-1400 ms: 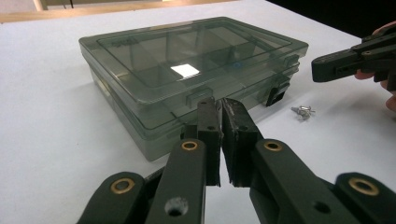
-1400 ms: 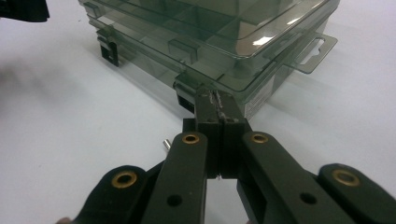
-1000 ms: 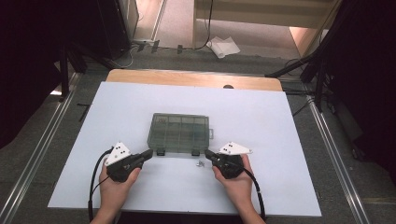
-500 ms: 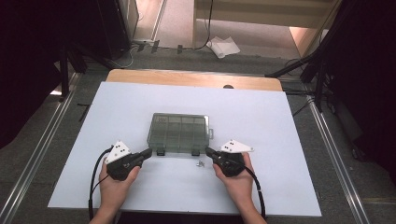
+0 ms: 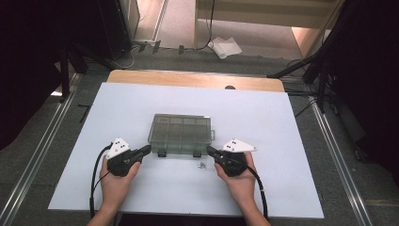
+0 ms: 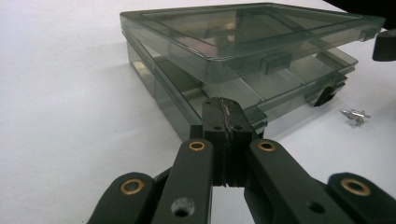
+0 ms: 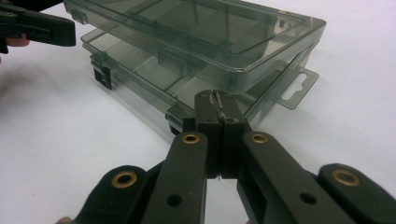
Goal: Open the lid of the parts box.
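Note:
A smoky clear plastic compartment box (image 5: 181, 132) lies in the middle of the white tabletop (image 5: 263, 117). Its lid (image 6: 243, 42) stands slightly raised along the near edge, with a gap over the base (image 7: 140, 65). My left gripper (image 5: 148, 149) is shut, its tip (image 6: 226, 109) at the box's near-left corner. My right gripper (image 5: 209, 150) is shut too, its tip (image 7: 217, 100) at the near-right corner, beside the hang tab (image 7: 296, 91). Nothing sits between either pair of jaws. A hand holds each gripper from the near edge.
A small metal screw (image 5: 202, 165) lies on the table just in front of the box, between the grippers, also seen in the left gripper view (image 6: 355, 114). A wooden strip (image 5: 197, 77) borders the far side. Crumpled paper (image 5: 225, 47) lies on the floor beyond.

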The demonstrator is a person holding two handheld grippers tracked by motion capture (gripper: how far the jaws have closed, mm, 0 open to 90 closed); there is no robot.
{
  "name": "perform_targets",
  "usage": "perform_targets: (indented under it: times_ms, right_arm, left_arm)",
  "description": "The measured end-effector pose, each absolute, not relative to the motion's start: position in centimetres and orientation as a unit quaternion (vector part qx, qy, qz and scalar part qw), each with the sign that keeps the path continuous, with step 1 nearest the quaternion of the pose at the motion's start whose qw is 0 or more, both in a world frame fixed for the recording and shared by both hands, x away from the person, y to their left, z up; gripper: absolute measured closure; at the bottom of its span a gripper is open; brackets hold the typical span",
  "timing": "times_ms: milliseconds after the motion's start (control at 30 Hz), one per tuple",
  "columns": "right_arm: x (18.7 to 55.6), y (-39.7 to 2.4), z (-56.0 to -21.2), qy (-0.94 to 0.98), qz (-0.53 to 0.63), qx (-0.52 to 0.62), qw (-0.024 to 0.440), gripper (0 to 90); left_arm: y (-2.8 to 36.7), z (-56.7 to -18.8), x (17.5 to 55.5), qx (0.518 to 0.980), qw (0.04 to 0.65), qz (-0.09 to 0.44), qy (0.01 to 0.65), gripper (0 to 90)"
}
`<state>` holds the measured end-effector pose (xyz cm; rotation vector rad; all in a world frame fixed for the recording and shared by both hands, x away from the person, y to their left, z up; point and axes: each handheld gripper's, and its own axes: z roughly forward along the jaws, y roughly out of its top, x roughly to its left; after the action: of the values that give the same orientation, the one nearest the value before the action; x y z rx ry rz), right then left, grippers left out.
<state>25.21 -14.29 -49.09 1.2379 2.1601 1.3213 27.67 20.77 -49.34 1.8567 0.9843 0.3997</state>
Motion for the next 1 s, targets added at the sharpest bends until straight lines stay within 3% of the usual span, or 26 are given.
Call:
perform_targets:
  times_ms: [500, 567, 667, 733, 1000]
  right_arm:
    - [25.5, -14.5, -48.4, 0.754, 0.468, 0.430, 0.164, 90.0]
    - [25.6, -14.5, -48.3, 0.754, 0.469, 0.430, 0.165, 90.0]
    - [25.7, -14.6, -48.0, 0.753, 0.470, 0.430, 0.165, 90.0]
    - [25.8, -14.6, -47.9, 0.751, 0.472, 0.431, 0.167, 90.0]
    - [26.0, -14.8, -47.6, 0.747, 0.475, 0.433, 0.170, 90.0]
  left_arm:
    - [20.7, -48.7, 28.6, 0.752, 0.494, 0.177, 0.398, 87.9]
    - [20.8, -48.6, 28.7, 0.747, 0.496, 0.182, 0.405, 78.4]
    - [20.7, -48.6, 28.9, 0.743, 0.496, 0.190, 0.408, 74.0]
    - [20.6, -48.5, 29.1, 0.744, 0.490, 0.199, 0.408, 65.8]
    - [20.3, -47.9, 29.6, 0.743, 0.497, 0.229, 0.387, 61.0]
